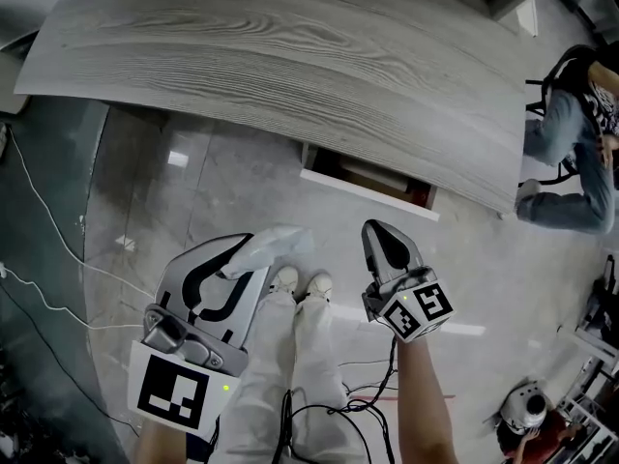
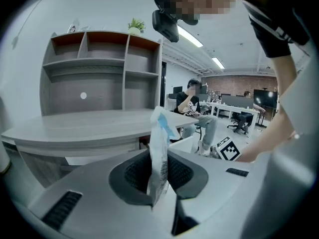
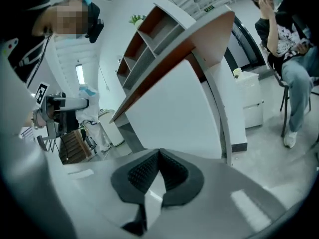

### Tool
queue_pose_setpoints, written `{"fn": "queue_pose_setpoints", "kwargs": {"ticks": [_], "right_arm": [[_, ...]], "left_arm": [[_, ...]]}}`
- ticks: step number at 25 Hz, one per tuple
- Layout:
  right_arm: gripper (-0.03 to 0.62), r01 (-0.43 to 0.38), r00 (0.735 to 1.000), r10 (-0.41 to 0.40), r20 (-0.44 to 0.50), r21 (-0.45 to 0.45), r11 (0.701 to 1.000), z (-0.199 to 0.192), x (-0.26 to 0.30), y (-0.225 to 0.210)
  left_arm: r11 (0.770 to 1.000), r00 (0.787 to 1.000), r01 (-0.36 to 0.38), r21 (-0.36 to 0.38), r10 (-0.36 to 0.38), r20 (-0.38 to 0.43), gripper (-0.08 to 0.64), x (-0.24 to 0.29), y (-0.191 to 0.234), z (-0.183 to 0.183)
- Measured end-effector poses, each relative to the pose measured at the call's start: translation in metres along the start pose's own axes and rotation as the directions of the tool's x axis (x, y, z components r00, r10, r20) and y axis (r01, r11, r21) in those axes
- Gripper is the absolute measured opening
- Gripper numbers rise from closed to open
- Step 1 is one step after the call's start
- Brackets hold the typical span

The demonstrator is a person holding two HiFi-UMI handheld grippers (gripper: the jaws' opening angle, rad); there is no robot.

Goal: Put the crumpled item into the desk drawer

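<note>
The crumpled item (image 1: 276, 243), a white wrapper with a blue patch (image 2: 160, 148), stands upright between the dark pads of my left gripper (image 1: 250, 256) (image 2: 159, 171), which is shut on it. That gripper hovers above the floor, short of the grey wooden desk (image 1: 290, 56). Under the desk's front edge the drawer (image 1: 369, 191) is pulled open, showing its white front and a brownish inside. My right gripper (image 1: 380, 232) (image 3: 158, 156) is shut with its pads meeting and nothing between them; it sits just below the drawer in the head view.
My legs and white shoes (image 1: 300, 283) stand between the two grippers. White cables (image 1: 48, 249) trail over the floor at left. A seated person (image 1: 571, 153) is beside the desk's right end. A shelf unit (image 2: 99, 68) rises behind the desk.
</note>
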State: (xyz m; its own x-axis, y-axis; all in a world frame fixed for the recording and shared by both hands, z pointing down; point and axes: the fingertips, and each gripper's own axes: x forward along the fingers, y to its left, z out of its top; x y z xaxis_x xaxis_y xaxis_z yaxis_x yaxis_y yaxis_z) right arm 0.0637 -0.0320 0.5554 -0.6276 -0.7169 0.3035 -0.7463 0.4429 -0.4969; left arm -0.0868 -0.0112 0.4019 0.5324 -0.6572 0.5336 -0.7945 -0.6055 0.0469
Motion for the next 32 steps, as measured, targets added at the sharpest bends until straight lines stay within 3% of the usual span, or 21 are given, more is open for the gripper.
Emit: {"fn": "queue_pose_setpoints", "kwargs": {"ticks": [3,7,12,14,17,22,32], "right_arm": [[0.009,0.056,0.998,-0.055,0.025,-0.036,0.998,0.025,-0.017,0.008],[0.009,0.109,0.993,-0.106,0.054,-0.066,0.992,0.056,-0.039,0.013],[0.009,0.159,0.985,-0.153,0.073,-0.083,0.984,0.086,-0.064,0.022],[0.009,0.173,0.983,-0.166,0.077,-0.092,0.981,0.095,-0.072,0.026],[0.009,0.186,0.980,-0.178,0.087,-0.098,0.978,0.106,-0.083,0.032],[0.009,0.183,0.981,-0.175,0.088,-0.100,0.978,0.113,-0.092,0.037],[0.009,0.194,0.979,-0.188,0.082,-0.074,0.978,0.106,-0.099,0.023]], "left_arm": [[0.994,0.999,-0.029,0.106,0.030,-0.012,0.058,0.000,0.001,0.008],[0.960,0.996,-0.087,0.267,0.093,-0.009,0.058,0.010,0.001,0.025],[0.926,0.994,-0.099,0.365,0.108,-0.004,0.058,0.026,-0.008,0.041],[0.902,0.993,-0.108,0.418,0.122,-0.006,0.058,0.033,-0.010,0.045],[0.842,0.989,-0.115,0.527,0.147,-0.019,0.058,0.043,-0.014,0.050],[0.718,0.983,-0.100,0.689,0.177,-0.042,0.058,0.067,-0.019,0.049],[0.497,0.969,-0.029,0.867,0.226,-0.097,0.058,0.120,-0.024,0.034]]}}
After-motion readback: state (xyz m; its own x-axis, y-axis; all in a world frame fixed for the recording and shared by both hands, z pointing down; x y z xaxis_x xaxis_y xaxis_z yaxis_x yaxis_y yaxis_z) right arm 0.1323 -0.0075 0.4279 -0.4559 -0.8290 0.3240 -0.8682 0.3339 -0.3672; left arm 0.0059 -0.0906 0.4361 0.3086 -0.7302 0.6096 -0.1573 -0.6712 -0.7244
